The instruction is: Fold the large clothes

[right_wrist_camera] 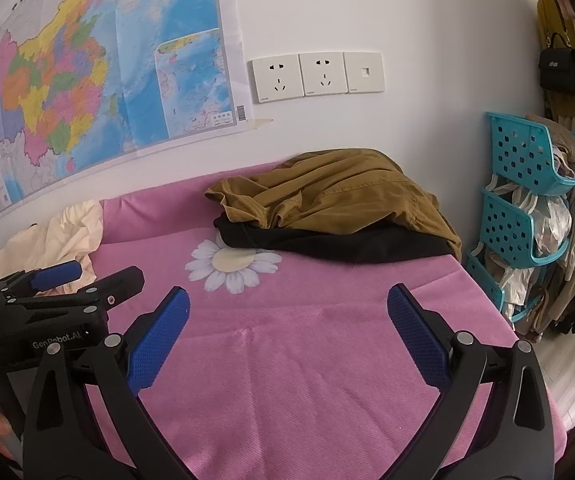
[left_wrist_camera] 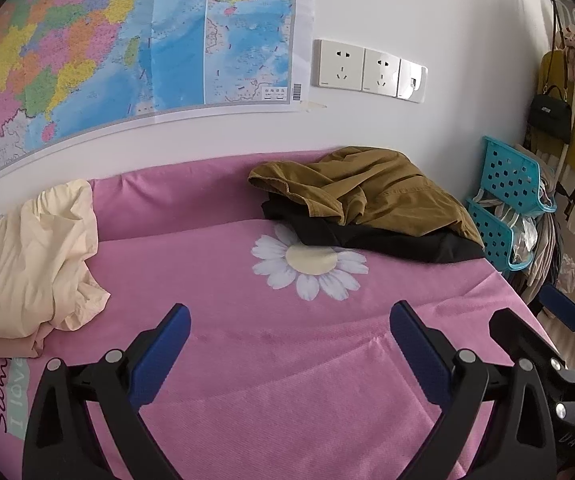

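An olive-brown garment [left_wrist_camera: 375, 188] [right_wrist_camera: 343, 196] lies crumpled at the far right of the pink bed cover [left_wrist_camera: 247, 360] [right_wrist_camera: 307, 360], on top of a black garment [left_wrist_camera: 387, 240] [right_wrist_camera: 347, 244]. A cream garment [left_wrist_camera: 27, 256] [right_wrist_camera: 75, 232] is bunched at the left. My left gripper [left_wrist_camera: 289, 316] hovers open over bare pink fabric, nothing between its blue pads [left_wrist_camera: 419, 356]. My right gripper [right_wrist_camera: 287, 300] is open too, empty, just short of the daisy print [right_wrist_camera: 233, 264]. In the right wrist view the left gripper's body [right_wrist_camera: 47, 312] shows at the left edge.
A map [left_wrist_camera: 107, 40] and wall sockets [left_wrist_camera: 367, 70] are on the white wall behind the bed. Turquoise stacked baskets [right_wrist_camera: 527, 200] with clothes stand right of the bed, beside hanging bags and garments [right_wrist_camera: 563, 64]. The bed's right edge drops to a pale floor.
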### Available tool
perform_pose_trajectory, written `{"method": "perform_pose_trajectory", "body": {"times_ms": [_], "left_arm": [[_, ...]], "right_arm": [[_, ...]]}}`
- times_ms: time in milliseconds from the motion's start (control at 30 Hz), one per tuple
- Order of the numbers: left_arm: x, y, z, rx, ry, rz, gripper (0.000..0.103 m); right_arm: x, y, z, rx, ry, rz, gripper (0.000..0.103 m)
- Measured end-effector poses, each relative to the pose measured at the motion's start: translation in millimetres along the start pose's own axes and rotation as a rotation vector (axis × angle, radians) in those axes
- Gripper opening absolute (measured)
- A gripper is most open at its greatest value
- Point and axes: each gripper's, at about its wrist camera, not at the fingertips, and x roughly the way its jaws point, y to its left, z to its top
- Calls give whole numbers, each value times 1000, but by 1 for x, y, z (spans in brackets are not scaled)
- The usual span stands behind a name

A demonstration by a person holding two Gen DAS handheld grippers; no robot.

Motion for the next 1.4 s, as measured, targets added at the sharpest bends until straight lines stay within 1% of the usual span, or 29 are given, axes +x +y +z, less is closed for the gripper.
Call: {"method": "perform_pose_trajectory", "body": {"times_ms": [600,1000,1100,1200,1233,1333,1400], "left_arm": [[2,-1,3,2,6,-1,97],[13,-6,8,-1,24,-3,97],[20,-4,11,-7,41,-6,97],[31,2,14,-13,67,4,97],[37,5,16,-14,74,14,97],[53,14,24,-8,94,41,97],[66,22,30,-20,107,63,97]], "right_arm": [[3,0,2,-3,2,3,98],[11,-3,6,-16,6,3,98],[17,-4,9,-46,13,7,98],[32,-6,22,-82,38,37,98],[43,-7,29,-105,49,34,98],[74,-2,45,-198,84,27,98],[106,5,56,-284,113,26,98]]}}
